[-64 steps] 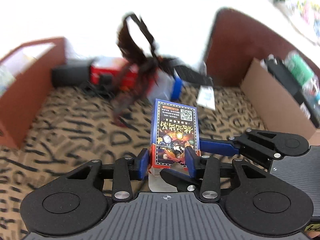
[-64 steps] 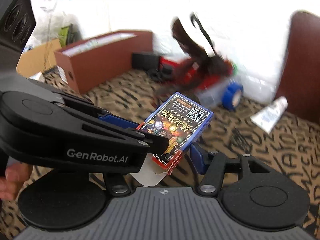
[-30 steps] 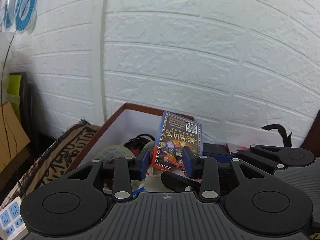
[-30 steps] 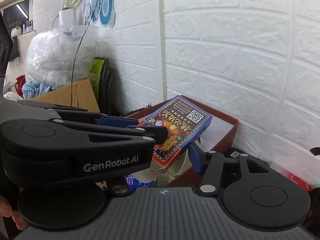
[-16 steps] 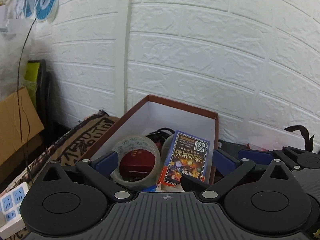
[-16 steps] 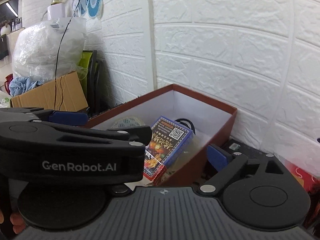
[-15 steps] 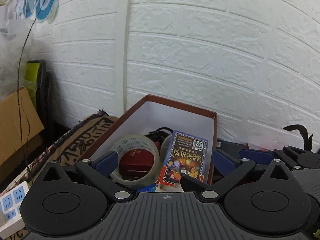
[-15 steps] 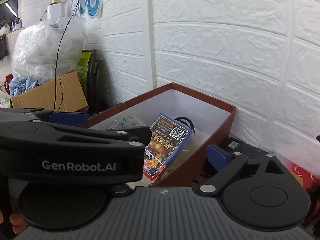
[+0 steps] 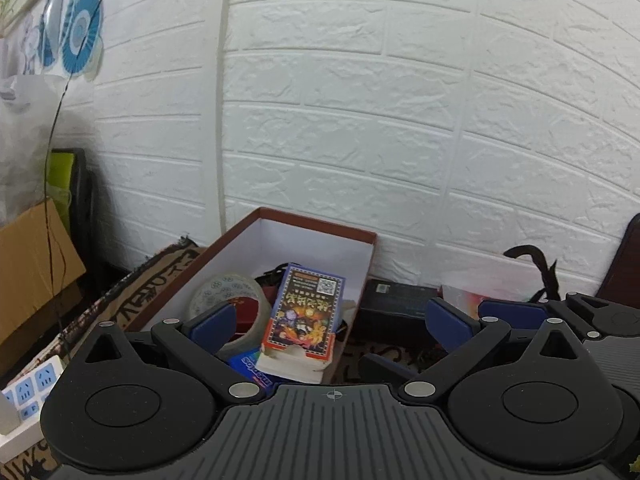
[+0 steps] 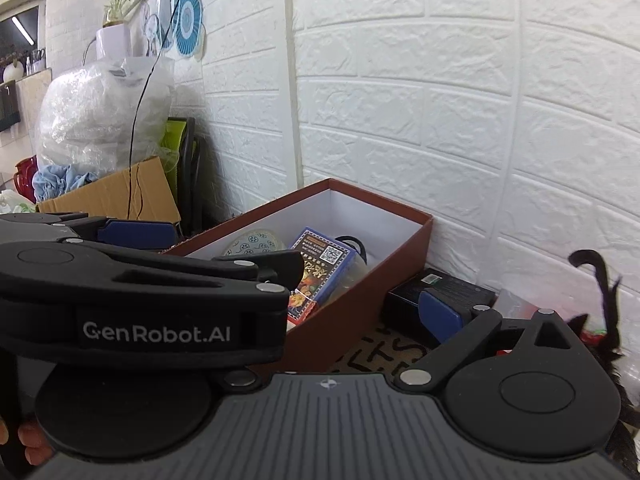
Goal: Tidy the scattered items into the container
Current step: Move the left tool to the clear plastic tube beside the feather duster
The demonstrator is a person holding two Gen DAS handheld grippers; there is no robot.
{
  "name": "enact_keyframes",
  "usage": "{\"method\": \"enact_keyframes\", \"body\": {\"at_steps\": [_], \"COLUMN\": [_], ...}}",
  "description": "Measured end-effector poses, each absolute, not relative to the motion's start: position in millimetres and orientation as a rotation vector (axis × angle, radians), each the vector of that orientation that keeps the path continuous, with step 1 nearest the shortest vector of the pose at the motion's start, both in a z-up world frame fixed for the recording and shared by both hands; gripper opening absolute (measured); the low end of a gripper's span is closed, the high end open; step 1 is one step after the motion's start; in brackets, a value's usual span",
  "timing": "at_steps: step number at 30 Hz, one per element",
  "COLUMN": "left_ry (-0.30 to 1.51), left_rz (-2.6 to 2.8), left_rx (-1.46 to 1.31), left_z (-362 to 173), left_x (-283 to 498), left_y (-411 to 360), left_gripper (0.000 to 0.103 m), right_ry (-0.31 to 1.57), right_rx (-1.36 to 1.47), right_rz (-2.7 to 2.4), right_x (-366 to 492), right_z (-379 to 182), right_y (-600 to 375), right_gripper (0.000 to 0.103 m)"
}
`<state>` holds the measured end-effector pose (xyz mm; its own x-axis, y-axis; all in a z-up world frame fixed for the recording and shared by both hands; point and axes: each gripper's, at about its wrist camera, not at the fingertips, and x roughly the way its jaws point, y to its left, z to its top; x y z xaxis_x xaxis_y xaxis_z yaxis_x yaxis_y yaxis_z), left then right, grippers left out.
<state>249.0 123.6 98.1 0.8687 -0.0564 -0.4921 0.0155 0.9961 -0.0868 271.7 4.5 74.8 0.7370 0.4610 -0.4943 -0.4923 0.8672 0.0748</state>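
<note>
Both claws stood released and empty over the box (image 9: 372, 248) by the brick wall. The left claw (image 9: 326, 320) had its blue pads (image 9: 210, 320) spread as wide as they go, and the right claw (image 10: 288, 280), seen in its own view half hidden behind the left claw's black arm, gaped the same way, nothing between its fingers.

A second earlier the two claws had together pinched the card pack (image 9: 306, 312) above the box; half a second ago the pads were already apart and the pack was dropping among the contents. It then lay inside the box, toward the near end, propped on a white block and leaning against the tape roll (image 9: 224, 294), with a blue packet (image 9: 250, 364) just below it at the near wall.

The pack's long axis ran along the box's length, from near end to far end. Its printed face looked up and toward the claws, the end with the square code pointing at the far wall, the torn flap end at the near wall.

One item appeared delivered. A black case (image 9: 396, 300) and a red heap with a dark strap (image 10: 596, 280) still sat outside the box, on the rug beside its right wall, so the tidying looked unfinished.
</note>
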Motion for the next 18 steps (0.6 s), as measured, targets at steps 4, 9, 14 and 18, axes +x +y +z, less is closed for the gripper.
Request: {"method": "enact_keyframes", "body": {"at_steps": [4, 9, 14, 18], "left_ry": [0.536, 0.554, 0.637, 0.656], "left_rz": [-0.088, -0.151, -0.219, -0.262], "left_rx": [-0.083, -0.044, -0.067, -0.036], "left_z": [83, 48, 13, -5], "left_x": [227, 203, 205, 205], "left_y": [98, 55, 15, -12], "left_gripper": [0.103, 0.103, 0.103, 0.103], "right_ry": [0.515, 0.539, 0.61, 0.643], "right_rx": [-0.026, 0.016, 0.078, 0.102], "right_rz": [0.509, 0.45, 0.341, 0.255], "right_x": [247, 216, 202, 195], "right_z": [70, 40, 4, -18], "right_y": [-22, -70, -127, -168], "right_gripper": [0.1, 0.1, 0.1, 0.1]}}
